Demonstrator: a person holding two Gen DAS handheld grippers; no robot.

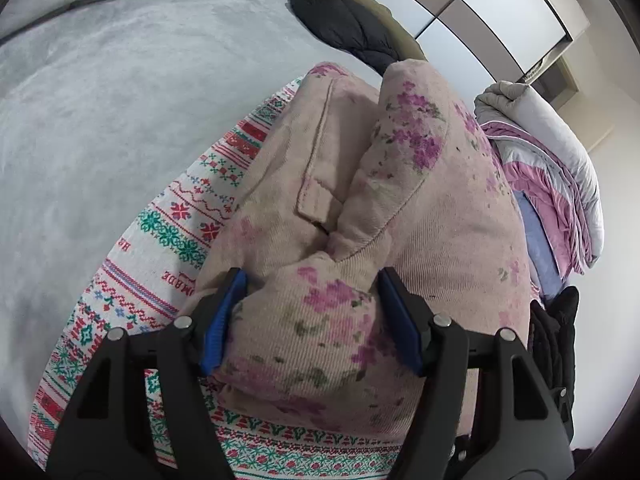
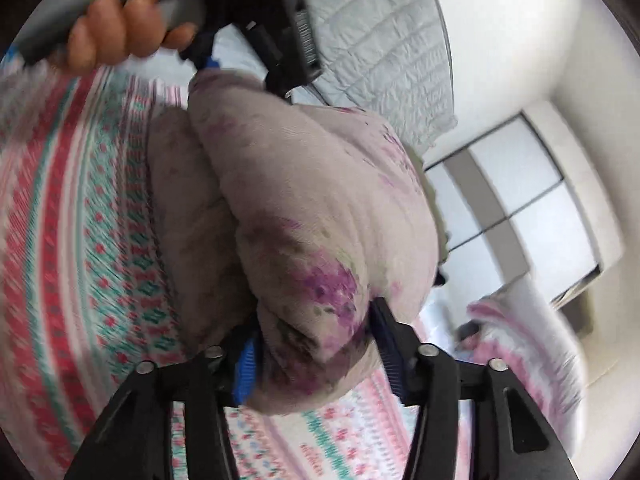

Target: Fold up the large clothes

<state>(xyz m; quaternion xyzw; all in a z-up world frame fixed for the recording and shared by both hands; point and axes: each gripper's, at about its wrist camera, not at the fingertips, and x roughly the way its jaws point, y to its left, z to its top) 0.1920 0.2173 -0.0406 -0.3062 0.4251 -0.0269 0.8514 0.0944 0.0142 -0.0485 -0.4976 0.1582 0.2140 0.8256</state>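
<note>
Two grippers work the same bundle from opposite ends. The left gripper [image 1: 312,316] stands fairly wide, its blue ribbed pads [image 1: 224,320] pressed into both flanks of a thick roll of the padded beige corduroy garment printed with purple flowers [image 1: 360,184], so it has that end clamped. The right gripper [image 2: 316,344] also straddles a bunched end of the garment; its left blue pad touches the cloth and the right one sits against it, though blur makes it hard to say how firmly it bites. In the right wrist view the person's hand [image 2: 124,28] grips the grey handle of the left tool at the far end of the bundle.

Outward from the jaws, the garment is doubled over into a plump fold, a flap pocket [image 1: 316,200] showing on its upper face, resting on a white cloth banded with red and green knit-style patterns [image 1: 188,216]. That cloth lies on a pale grey plush bedspread [image 1: 100,120]. A dark quilted jacket [image 1: 344,20] lies further back; a pink and white bundle of bedding [image 1: 560,184] sits to the right.

To do the fold well, both ends probably want to travel together and level, with the thick edges lined up before either grip lets go; the stuffing looks springy and may push the fold open.
</note>
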